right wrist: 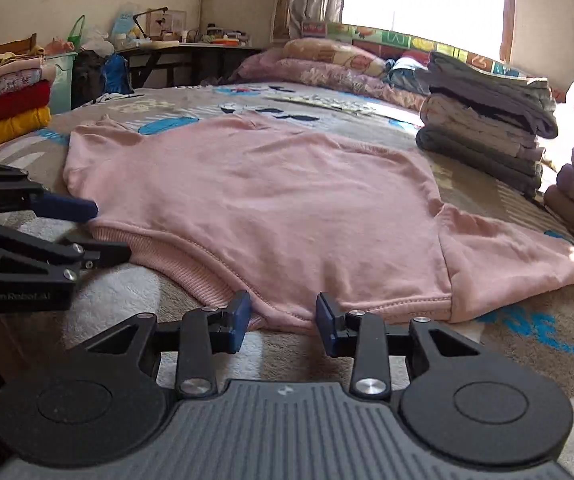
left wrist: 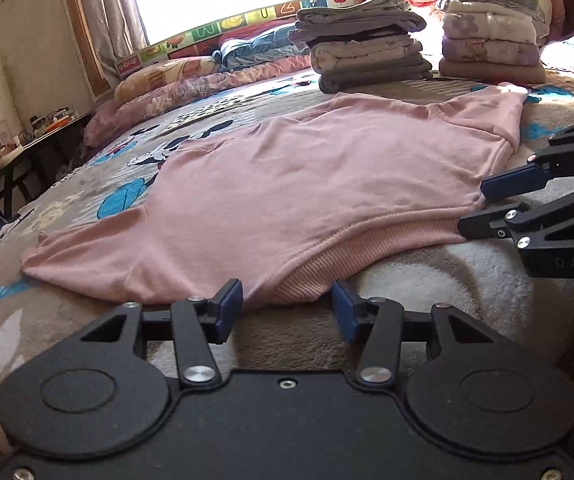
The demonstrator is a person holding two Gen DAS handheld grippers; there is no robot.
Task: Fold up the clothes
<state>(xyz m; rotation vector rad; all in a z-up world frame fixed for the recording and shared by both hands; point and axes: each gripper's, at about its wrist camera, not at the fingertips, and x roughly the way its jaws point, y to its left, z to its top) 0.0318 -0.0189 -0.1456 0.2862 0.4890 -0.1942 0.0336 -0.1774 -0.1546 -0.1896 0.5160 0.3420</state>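
I am at a bed under a cartoon-print fleece blanket, with a bright window behind it and a cluttered desk against the far wall. The pink sweatshirt lies spread flat on the blanket right in front of me, its ribbed hem toward me and its sleeves splayed to either side. I judge it light, soft and limp: it will sag and drag if I lift it by one point, and the knit should grip well under rubber pads, so nothing here is fragile or slippery. The hem looks like the place to take hold, pinching both layers at two spots well apart so the edge stays straight when raised. My left claw sits at that hem with jaws parted and the ribbed edge lying between the blue pads, not yet pinched. My right claw is likewise released, its pads either side of the stitched hem edge further along, nearer one sleeve. Beyond the sweatshirt stand two stacks of folded clothes, grey and floral pieces squared off neatly, and another pile in red and yellow at the bed's edge. The only container I can make out is a pale green bin by the desk; I cannot see its contents.
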